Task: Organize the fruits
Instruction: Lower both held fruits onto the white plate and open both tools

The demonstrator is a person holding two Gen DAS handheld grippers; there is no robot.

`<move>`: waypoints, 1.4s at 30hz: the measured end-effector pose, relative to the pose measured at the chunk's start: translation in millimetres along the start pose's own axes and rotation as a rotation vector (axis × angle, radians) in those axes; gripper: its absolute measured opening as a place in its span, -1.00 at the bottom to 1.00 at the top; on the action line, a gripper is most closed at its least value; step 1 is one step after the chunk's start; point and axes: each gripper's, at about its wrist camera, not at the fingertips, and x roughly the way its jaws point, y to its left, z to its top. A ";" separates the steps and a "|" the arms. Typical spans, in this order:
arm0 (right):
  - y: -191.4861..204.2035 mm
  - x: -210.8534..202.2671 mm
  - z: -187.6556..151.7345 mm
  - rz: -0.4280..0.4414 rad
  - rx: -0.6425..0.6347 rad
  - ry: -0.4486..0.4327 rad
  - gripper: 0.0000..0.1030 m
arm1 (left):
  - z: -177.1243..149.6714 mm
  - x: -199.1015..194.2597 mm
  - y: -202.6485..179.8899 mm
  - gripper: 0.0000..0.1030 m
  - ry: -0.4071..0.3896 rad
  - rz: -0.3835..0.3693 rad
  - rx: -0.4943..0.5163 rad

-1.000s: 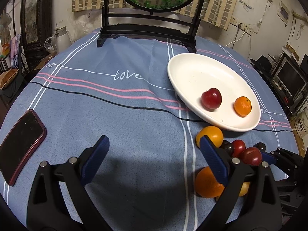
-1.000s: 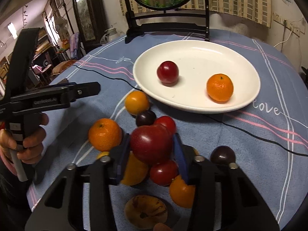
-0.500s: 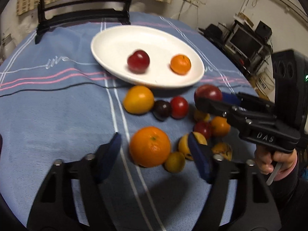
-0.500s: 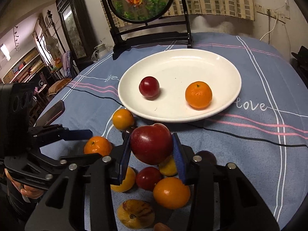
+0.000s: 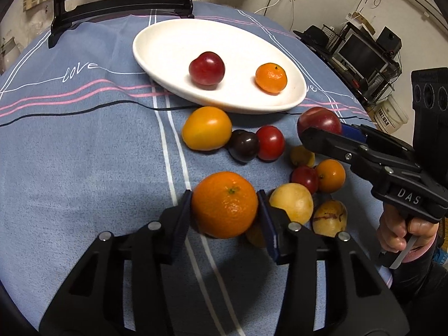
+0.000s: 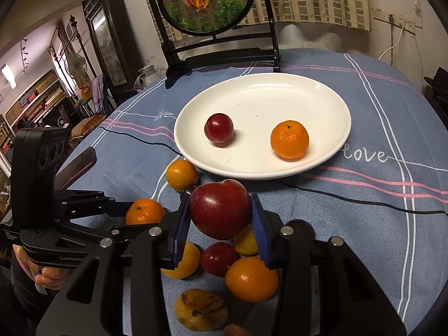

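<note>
Blue-grey tablecloth (image 5: 84, 151), white plate (image 5: 168, 39) upper centre, holding one plum and one mandarin, most of it bare. Change: left gripper (image 5: 224, 210), spread and off to the side a second ago, now pinches the big orange (image 5: 224, 204) at lower centre. Right gripper (image 6: 221, 221) still clamps the large red plum (image 6: 219, 208), just short of the plate's near rim. Both loaded, so probably two drops next. Loose fruit crowds the right side; lift clear first.
</note>
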 end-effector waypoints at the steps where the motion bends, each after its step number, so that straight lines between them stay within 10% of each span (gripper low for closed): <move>1: -0.1 0.2 -0.2 0.000 0.001 -0.001 -0.18 | -0.6 -1.0 1.4 -0.10 -0.001 -0.002 -0.003; 11: -3.6 -4.5 5.6 0.012 0.009 -0.043 -0.18 | 10.2 -24.1 4.0 -0.11 -0.123 -0.006 -0.021; 19: -17.3 23.3 49.3 -0.046 0.020 -0.114 -0.18 | 88.1 -29.4 8.5 -0.11 -0.305 0.118 -0.078; 31: -16.2 73.9 71.4 -0.080 -0.054 0.043 -0.17 | 139.0 40.8 40.0 -0.10 -0.180 0.198 -0.169; 34: -15.9 69.0 73.7 -0.071 -0.051 0.054 0.02 | 134.7 32.2 40.5 0.29 -0.180 0.177 -0.188; 37: -17.6 46.3 75.8 -0.034 -0.026 0.011 0.93 | 123.5 1.8 30.4 0.73 -0.264 0.176 -0.196; 42: -19.5 -9.0 70.2 -0.012 -0.016 -0.176 0.97 | 93.3 -46.0 -1.1 0.93 -0.388 0.212 -0.110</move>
